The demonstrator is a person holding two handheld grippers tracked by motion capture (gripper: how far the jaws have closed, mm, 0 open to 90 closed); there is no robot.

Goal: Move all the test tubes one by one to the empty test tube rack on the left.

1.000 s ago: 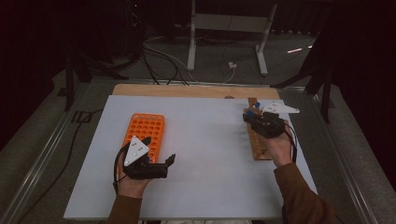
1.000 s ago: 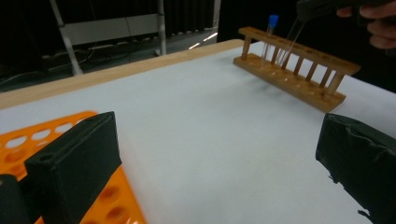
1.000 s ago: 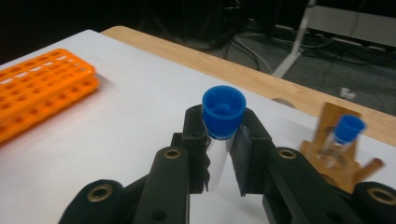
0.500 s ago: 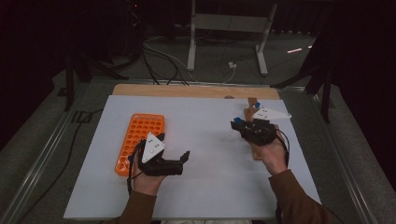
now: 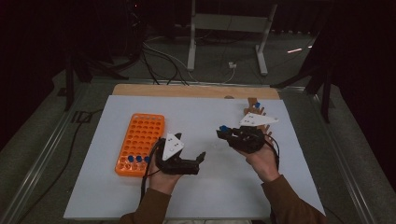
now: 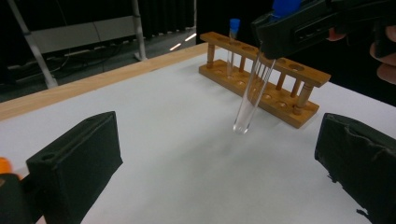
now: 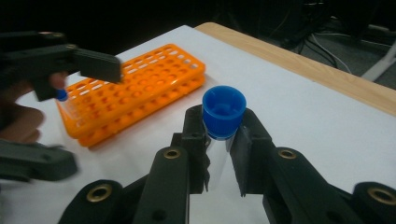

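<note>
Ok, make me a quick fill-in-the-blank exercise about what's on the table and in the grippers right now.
1. The right gripper is shut on a clear test tube with a ____ cap.
2. The left gripper has its jaws ____, with nothing between them.
3. The plastic rack near the left gripper is ____ in colour.
4. The rack behind the held tube is made of ____.

Missing words: blue; open; orange; wood

Lab bench: orange tube rack [image 5: 140, 143], wooden test-tube rack [image 6: 261, 77], white table [image 5: 205, 186], dark surroundings.
</note>
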